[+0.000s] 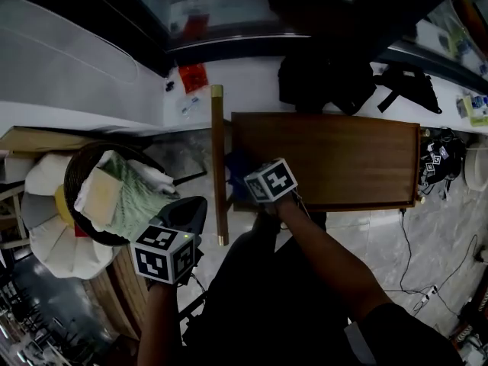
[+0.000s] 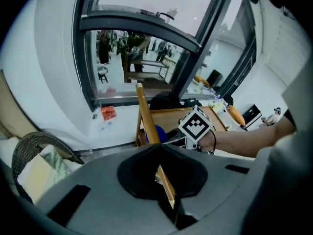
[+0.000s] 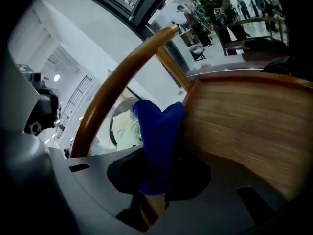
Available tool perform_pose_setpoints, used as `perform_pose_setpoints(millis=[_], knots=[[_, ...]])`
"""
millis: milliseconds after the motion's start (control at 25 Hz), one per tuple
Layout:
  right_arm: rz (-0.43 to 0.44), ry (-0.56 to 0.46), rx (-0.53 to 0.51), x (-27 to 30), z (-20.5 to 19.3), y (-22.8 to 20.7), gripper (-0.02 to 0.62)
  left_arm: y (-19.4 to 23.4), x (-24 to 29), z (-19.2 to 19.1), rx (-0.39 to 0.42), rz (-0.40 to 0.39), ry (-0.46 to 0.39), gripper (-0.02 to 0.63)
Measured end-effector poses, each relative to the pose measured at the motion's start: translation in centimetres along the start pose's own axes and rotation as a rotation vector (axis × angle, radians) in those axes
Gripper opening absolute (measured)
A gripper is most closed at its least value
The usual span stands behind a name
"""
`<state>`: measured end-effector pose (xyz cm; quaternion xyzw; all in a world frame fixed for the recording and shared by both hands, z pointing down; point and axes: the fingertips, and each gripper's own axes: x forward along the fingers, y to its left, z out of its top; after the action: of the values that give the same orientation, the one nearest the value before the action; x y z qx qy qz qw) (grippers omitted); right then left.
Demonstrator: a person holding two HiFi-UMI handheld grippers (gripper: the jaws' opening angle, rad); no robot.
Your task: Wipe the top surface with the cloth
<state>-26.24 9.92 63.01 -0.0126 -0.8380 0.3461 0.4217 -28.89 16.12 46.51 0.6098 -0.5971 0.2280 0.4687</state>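
- The right gripper [image 1: 255, 180] has its jaws clamped on a blue cloth [image 3: 156, 131], which stands up out of them in a folded bunch.
- The cloth [image 1: 236, 165] sits at the left edge of the brown wooden bench top [image 1: 335, 155], towards its near corner, between the top and a wooden rail [image 1: 219, 151].
- In the right gripper view the cloth lies against the edge of the bench top [image 3: 244, 126]. I cannot tell whether it presses on the top face.
- The rail [image 3: 112, 87] runs from near to far just left of the bench.
- The left gripper [image 2: 159, 148] has its jaws closed together with nothing between them. The rail [image 2: 145, 111] shows beyond them.
- The left gripper [image 1: 191, 212] hangs left of the rail's near end, off the bench.
- A dark woven basket [image 1: 76, 166] holding folded pale and green cloths stands further left.
- A black bag [image 1: 320, 75] lies on the floor beyond the bench's far edge.
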Motion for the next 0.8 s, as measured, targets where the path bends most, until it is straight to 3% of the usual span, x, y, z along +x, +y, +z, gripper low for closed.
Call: perform_pose_setpoints(millis=[320,480,800], knots=[[-0.039,0.05,-0.076,0.6,-0.5,-1.1,0.103,-0.6,1.0,0.0,0.015,-0.032,0.013,0.011],[-0.061,0.082,-0.107,-0.4,-1.5,-1.9,0.103,-2.6,3.1,-0.2,0.024,-0.057,0.049,0.011],[-0.126,0.089,-0.082,-6.2,-4.3,-7.4,0.101,-8.3,7.3,1.3,0.051,-0.086,0.087,0.011]])
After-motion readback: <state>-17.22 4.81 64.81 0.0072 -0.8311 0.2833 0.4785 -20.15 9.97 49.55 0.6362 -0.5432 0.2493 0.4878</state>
